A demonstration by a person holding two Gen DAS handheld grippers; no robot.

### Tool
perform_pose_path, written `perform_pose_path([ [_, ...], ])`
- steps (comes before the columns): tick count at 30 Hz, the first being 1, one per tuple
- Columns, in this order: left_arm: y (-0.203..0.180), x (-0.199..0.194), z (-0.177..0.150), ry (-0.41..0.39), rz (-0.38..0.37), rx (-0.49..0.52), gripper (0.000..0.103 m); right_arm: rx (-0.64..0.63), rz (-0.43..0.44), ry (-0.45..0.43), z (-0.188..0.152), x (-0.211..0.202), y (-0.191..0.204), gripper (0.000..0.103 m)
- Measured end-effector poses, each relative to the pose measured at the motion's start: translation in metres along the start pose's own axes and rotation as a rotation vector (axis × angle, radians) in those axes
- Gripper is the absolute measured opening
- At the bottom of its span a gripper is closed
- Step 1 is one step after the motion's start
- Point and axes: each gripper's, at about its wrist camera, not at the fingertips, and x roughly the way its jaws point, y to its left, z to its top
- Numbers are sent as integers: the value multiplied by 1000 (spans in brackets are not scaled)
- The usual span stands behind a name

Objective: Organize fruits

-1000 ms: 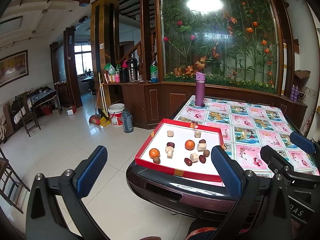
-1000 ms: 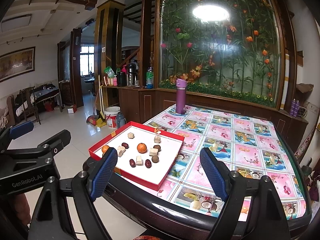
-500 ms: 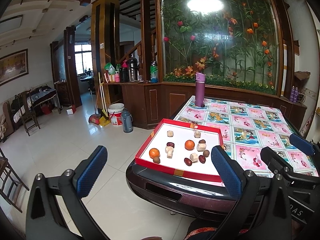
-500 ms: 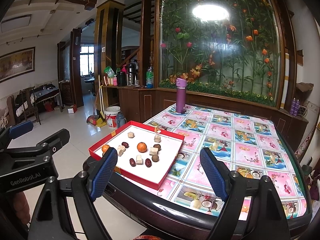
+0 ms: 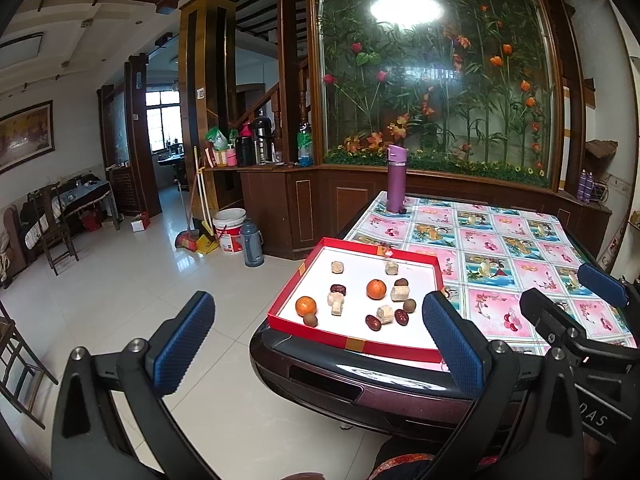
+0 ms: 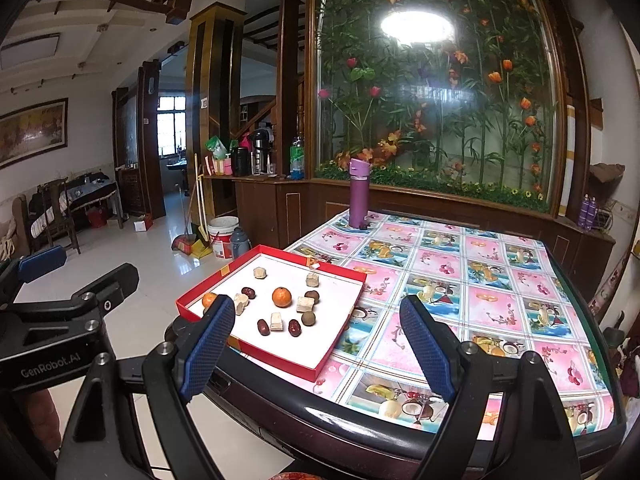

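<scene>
**Both grippers spread wide, short of the fruit tray**

The left gripper (image 5: 318, 342) is held off the table corner, fingers wide apart w/ nothing between the blue pads (image 5: 184, 344). The right gripper (image 6: 318, 344) is also released, jaws fully spread and empty; it hangs over the near table edge. In the left view the right gripper's body shows at approx. 4 o'clock; in the right view the left one shows at approx. 8 o'clock.

The red tray (image 5: 352, 343) w/ white floor sits on the table's near-left corner, on the fruit-print tablecloth (image 6: 480, 292). Inside the tray, all apart or just beside each other:
- center tangerine (image 5: 376, 289), near the middle.
- second tangerine (image 5: 306, 305) at approx. 8 o'clock from the first, near the left wall; a brown longan (image 5: 310, 320) touches or nearly touches it, I cannot tell which.
- dark red jujubes: one (image 5: 338, 289) at 9 o'clock of the center tangerine, two more (image 5: 373, 322) and (image 5: 401, 317) toward the front wall.
- pale beige cube-like pieces (image 5: 399, 293), several, scattered; what they are exactly is not clear.
- two more longans (image 5: 401, 282) at 3 o'clock of the center tangerine.

A purple thermos bottle (image 6: 359, 194) stands upright at the far-left table edge, well apart from the tray. On the floor by the wood cabinet: a white bucket (image 5: 229, 230) and a grey flask (image 5: 253, 242) just beside it.
</scene>
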Motion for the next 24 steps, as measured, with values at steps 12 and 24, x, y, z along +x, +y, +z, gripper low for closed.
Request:
perform_pose_path([
  [12, -4, 0, -1, 1, -6, 0, 103, 3, 3, -7, -1, -2, 1, 84],
  [24, -13, 0, -1, -6, -19, 14, 103, 12, -3, -27, -2, -4, -1, 84],
])
